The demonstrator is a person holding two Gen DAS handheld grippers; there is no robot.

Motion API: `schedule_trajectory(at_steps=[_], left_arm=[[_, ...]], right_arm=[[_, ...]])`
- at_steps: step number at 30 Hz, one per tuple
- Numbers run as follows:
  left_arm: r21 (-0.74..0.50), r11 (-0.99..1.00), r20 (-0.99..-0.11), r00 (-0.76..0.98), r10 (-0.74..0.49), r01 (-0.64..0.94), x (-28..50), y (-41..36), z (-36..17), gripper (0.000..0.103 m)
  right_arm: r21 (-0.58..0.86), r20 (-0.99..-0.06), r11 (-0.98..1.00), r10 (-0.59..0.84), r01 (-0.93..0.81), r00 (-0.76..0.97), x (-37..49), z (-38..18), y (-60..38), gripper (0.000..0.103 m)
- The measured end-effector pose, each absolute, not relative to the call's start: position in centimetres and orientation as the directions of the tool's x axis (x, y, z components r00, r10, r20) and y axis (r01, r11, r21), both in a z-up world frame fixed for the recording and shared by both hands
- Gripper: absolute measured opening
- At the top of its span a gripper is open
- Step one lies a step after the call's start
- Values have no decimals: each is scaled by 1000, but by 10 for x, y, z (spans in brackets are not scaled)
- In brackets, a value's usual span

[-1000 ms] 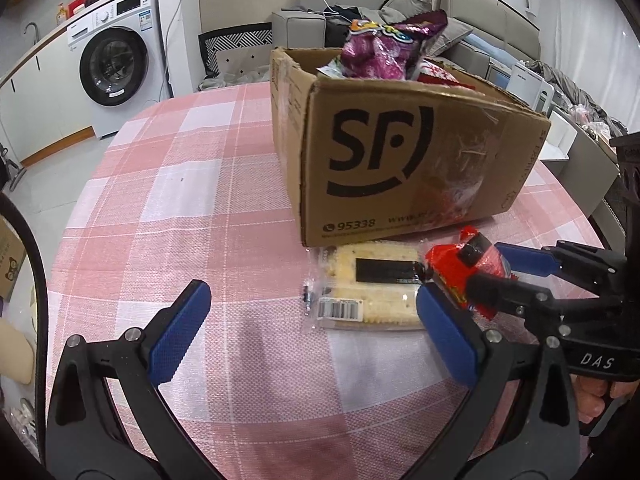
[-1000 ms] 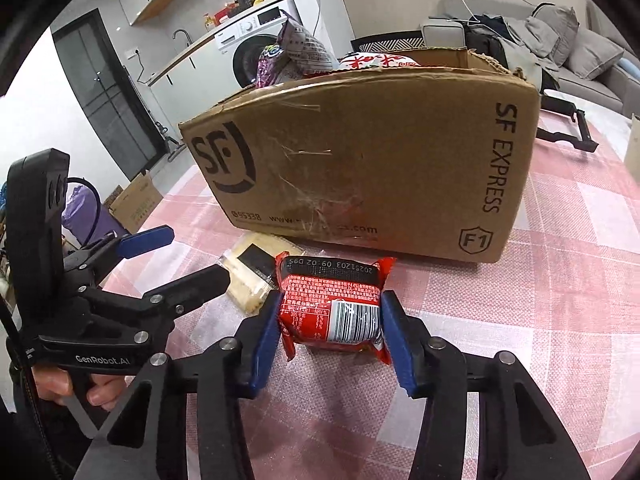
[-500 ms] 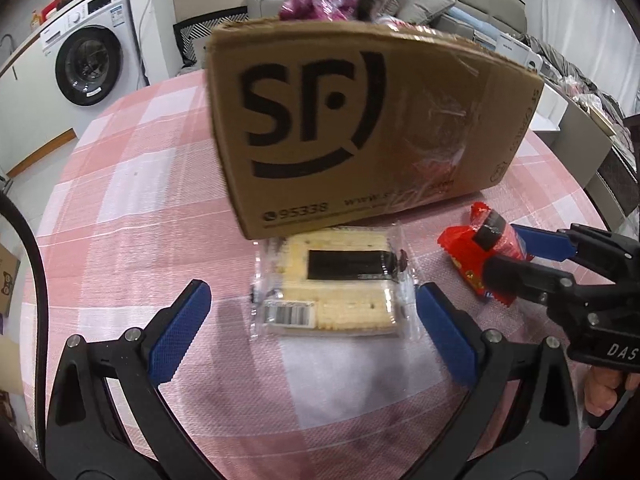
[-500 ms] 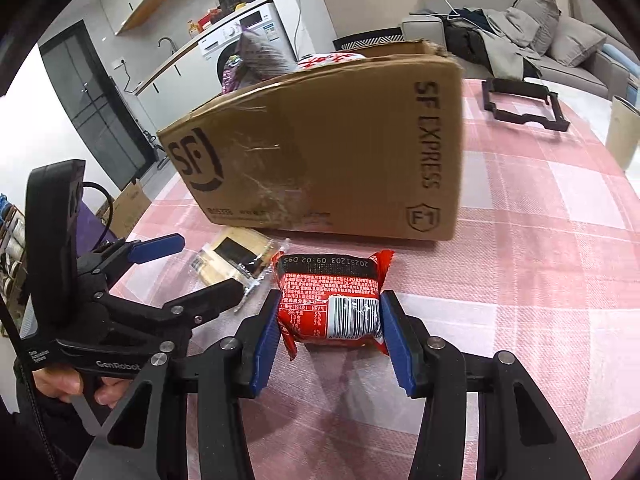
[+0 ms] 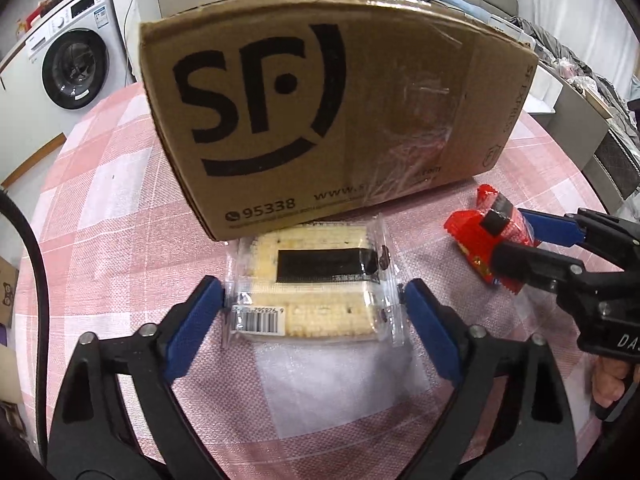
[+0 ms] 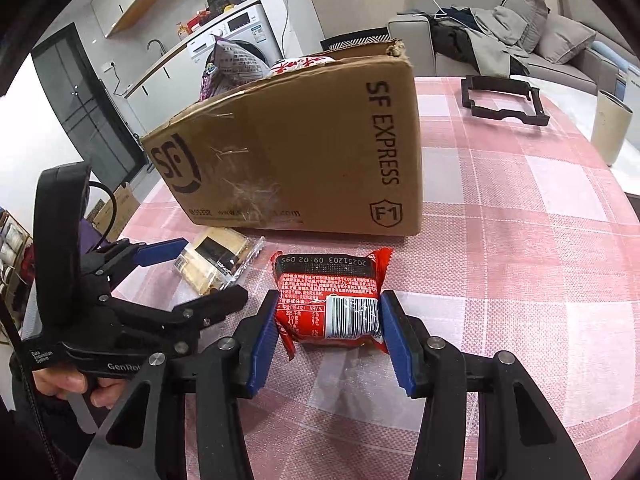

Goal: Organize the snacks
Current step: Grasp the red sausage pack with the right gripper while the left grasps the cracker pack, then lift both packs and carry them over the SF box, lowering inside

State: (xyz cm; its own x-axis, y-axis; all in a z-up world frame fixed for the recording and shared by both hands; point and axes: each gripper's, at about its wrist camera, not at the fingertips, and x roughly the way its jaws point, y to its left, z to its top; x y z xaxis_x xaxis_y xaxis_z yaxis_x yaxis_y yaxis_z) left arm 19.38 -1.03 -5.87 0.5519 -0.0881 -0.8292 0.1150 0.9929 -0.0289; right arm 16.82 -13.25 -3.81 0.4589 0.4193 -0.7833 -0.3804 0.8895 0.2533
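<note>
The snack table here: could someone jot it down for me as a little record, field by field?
surface: round table with pink checked cloth
box: SF cardboard box, open top, snack bags poking out
clear snack pack: flat on the cloth, right in front of the box
left hand-held gripper: jaws just been closing, clear pack between them, pads at its edges
red snack packet: clamped by right hand-held gripper
also there: black frame, beige cup
</note>
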Motion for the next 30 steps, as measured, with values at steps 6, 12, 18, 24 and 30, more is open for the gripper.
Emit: schedule_trajectory(at_steps=[6, 12, 18, 24, 30], left_arm=[[-34, 989, -822, 558, -110, 145, 188, -6, -53, 63], [-60, 988, -818, 560, -130, 141, 179, -5, -51, 59], [-84, 985, -822, 548, -154, 151, 173, -2, -49, 58], [-103, 981, -820, 544, -178, 166, 160, 1, -45, 58], [-116, 981, -813, 552, -185, 158, 150, 2, -42, 58]], right_arm=[[258, -787, 894, 414, -366, 458, 170, -39, -137, 52], [260, -791, 897, 410, -357, 453, 172, -41, -139, 55], [262, -792, 896, 412, -359, 450, 174, -43, -139, 58], [267, -790, 893, 418, -362, 449, 178, -43, -138, 60], [245, -791, 893, 409, -378, 455, 179, -44, -134, 64]])
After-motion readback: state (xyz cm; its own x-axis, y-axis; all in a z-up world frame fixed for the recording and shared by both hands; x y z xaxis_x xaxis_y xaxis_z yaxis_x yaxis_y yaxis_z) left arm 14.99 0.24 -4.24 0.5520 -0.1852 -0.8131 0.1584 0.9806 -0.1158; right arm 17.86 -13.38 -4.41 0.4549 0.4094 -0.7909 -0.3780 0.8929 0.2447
